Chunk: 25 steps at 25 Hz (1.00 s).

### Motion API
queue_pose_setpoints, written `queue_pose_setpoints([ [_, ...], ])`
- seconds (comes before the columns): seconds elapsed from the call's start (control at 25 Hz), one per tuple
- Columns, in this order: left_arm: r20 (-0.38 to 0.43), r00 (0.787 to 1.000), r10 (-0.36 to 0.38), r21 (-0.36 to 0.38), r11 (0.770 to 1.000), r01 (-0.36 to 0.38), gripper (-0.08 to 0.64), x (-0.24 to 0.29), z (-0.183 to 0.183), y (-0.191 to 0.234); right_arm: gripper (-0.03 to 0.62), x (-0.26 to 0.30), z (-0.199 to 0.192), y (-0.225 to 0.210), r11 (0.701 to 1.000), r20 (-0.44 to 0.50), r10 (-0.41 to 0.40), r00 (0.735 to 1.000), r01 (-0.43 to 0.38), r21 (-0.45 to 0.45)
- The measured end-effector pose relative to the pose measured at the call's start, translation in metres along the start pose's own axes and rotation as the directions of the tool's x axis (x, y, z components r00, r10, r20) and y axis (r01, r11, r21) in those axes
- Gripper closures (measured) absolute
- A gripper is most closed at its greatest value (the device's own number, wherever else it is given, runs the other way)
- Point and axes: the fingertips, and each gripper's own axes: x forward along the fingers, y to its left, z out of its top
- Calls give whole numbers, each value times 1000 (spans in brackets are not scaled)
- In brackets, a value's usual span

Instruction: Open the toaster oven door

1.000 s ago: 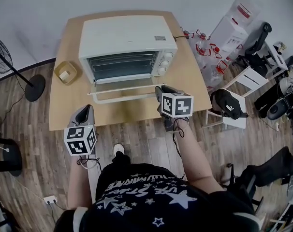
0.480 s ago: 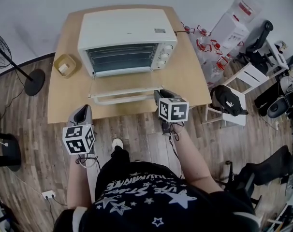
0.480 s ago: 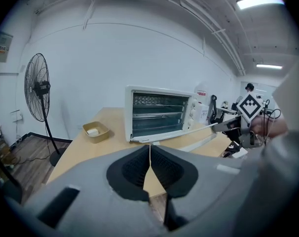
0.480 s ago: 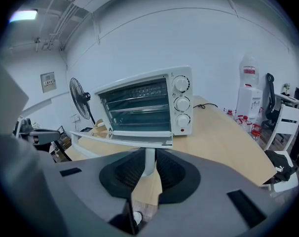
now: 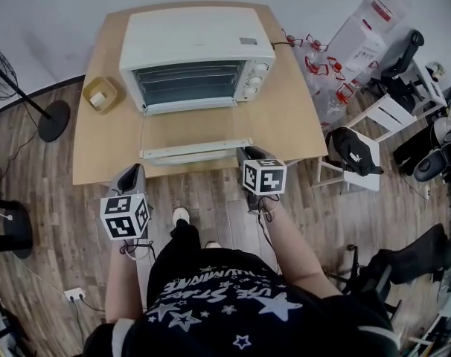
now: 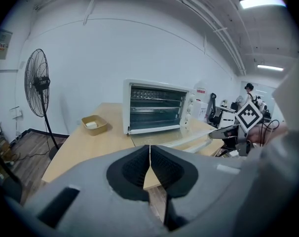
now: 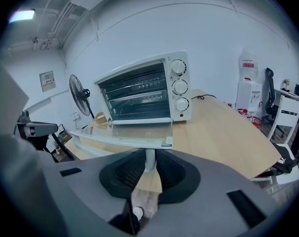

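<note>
While clenching the jaws of the right gripper (image 5: pixel 247 155) on the handle (image 5: pixel 182 157), pulling lower than a second ago, laying the door (image 7: pixel 125 132) almost flat before the toaster oven (image 5: pixel 196 43); keeping left gripper (image 6: pixel 149 158) pinched together, empty.

Bare tabletop (image 5: pixel 286 117) beside toaster oven (image 5: pixel 196 39)
</note>
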Motion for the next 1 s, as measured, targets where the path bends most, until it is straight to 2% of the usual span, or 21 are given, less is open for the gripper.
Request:
queue_pose_setpoints([
  [0.56, -40, 999, -17, -7, 1000, 17, 537, 5, -18, -7, 522, 18, -48, -8, 1000, -60, -9, 998, 10, 11],
  [1.0, -62, 998, -22, -19, 1000, 21, 537, 6, -28, -2, 523, 26, -59, -10, 999, -74, -34, 997, 35, 19],
])
